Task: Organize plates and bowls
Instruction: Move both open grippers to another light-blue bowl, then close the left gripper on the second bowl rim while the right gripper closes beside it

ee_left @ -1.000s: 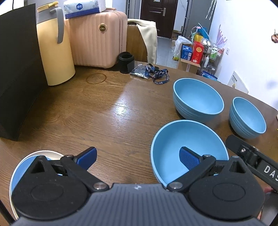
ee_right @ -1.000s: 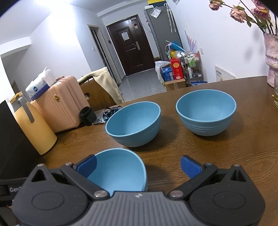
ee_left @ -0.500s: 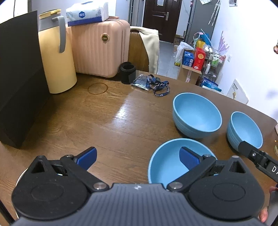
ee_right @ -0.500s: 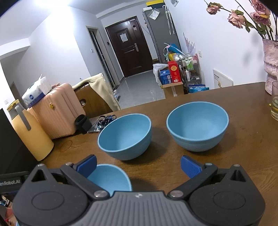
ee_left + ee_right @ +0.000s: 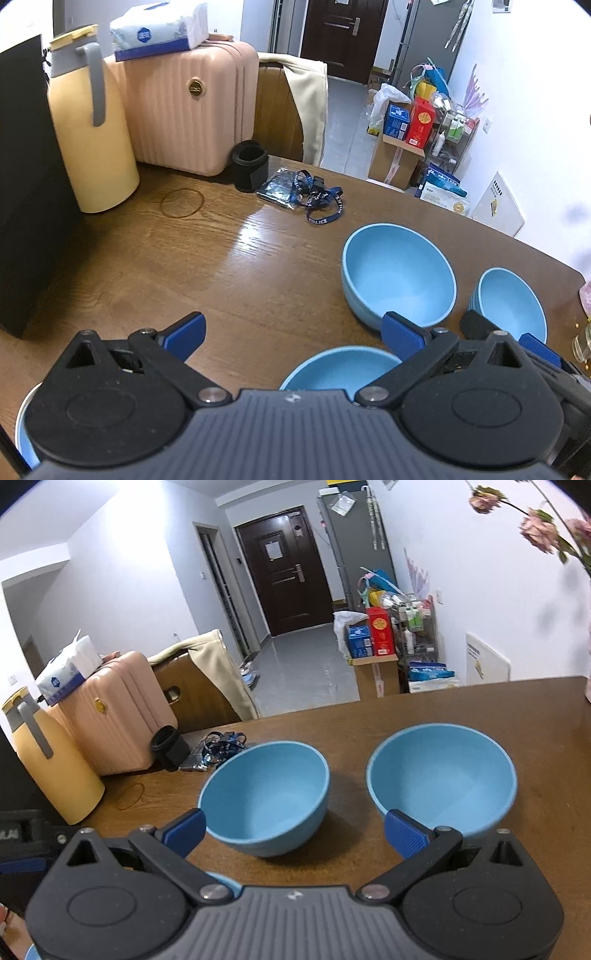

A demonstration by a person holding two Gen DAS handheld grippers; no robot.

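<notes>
Nearest in the left wrist view: left gripper with jaws spread wide, nothing between the blue pads, hanging above the wooden table. Just under its body a near bowl, light blue, only the far part of its rim and inside showing; at the lower left edge a sliver of a white-rimmed blue plate, mostly hidden by the gripper. Right gripper likewise wide open and empty, raised above the table, aimed between two bowls. Beyond: middle bowl upright, empty, resting on the table; right bowl just beside it, not touching, upright, partly hidden behind the right gripper's tip in the left view. In the right wrist view the same pair sit side by side, with a clear gap of table between them. Far side: yellow thermos jug, pink suitcase with tissue pack on top, black cup, blue lanyard. Step, as a judgement: early or between grasps, nothing held, bowls not yet stacked, plate apart at left. Next move likely calls for lowering one open gripper over a bowl rim, one pad inside and one outside, closing, then lifting it to nest into another bowl. Which bowl goes first, cannot tell.
</notes>
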